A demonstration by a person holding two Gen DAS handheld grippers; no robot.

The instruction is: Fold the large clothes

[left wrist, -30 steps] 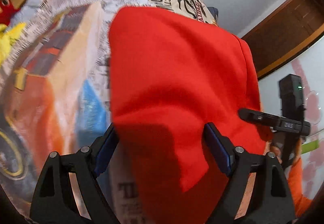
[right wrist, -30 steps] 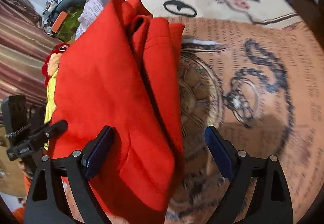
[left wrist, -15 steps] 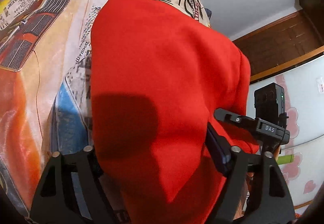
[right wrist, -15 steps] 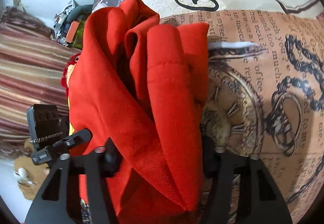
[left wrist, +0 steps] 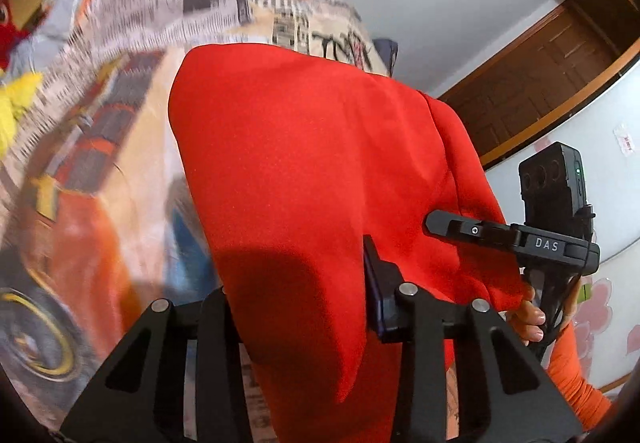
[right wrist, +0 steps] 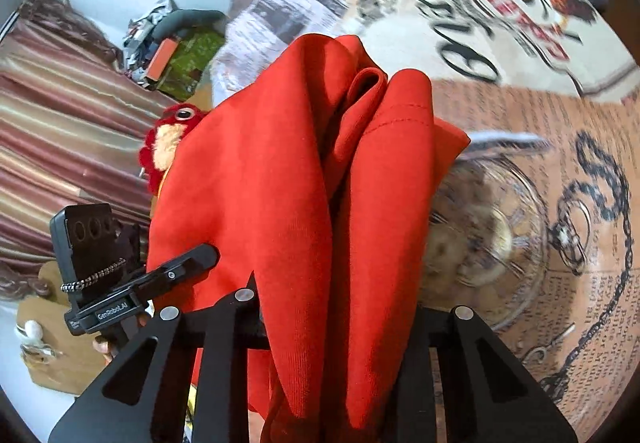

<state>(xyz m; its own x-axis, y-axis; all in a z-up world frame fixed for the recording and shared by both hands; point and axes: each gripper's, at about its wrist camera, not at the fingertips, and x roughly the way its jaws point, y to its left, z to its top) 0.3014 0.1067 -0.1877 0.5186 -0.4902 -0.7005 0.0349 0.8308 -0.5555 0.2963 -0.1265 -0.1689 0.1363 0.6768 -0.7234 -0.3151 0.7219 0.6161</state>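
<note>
A large red garment [left wrist: 312, 171] hangs over the printed bedspread [left wrist: 120, 55], held up at its near edge. My left gripper [left wrist: 300, 291] is shut on the garment's near edge, and the cloth drapes over its jaws. In the right wrist view the garment [right wrist: 280, 203] bunches into several upright folds, and my right gripper [right wrist: 340, 307] is shut on them. The fingertips of both grippers are hidden by cloth. Each view shows the other gripper at the garment's side: the right gripper's body [left wrist: 516, 235] and the left gripper's body [right wrist: 132, 283].
The bed's printed cover [right wrist: 540, 203] spreads below and beyond the garment. A red and yellow plush toy [right wrist: 168, 143] lies at the bed's edge by striped curtains [right wrist: 60, 123]. A wooden door [left wrist: 540, 75] and white wall stand beyond.
Both grippers have closed from open onto the red garment and lifted its near edge. The cloth now bunches more between the right jaws.
</note>
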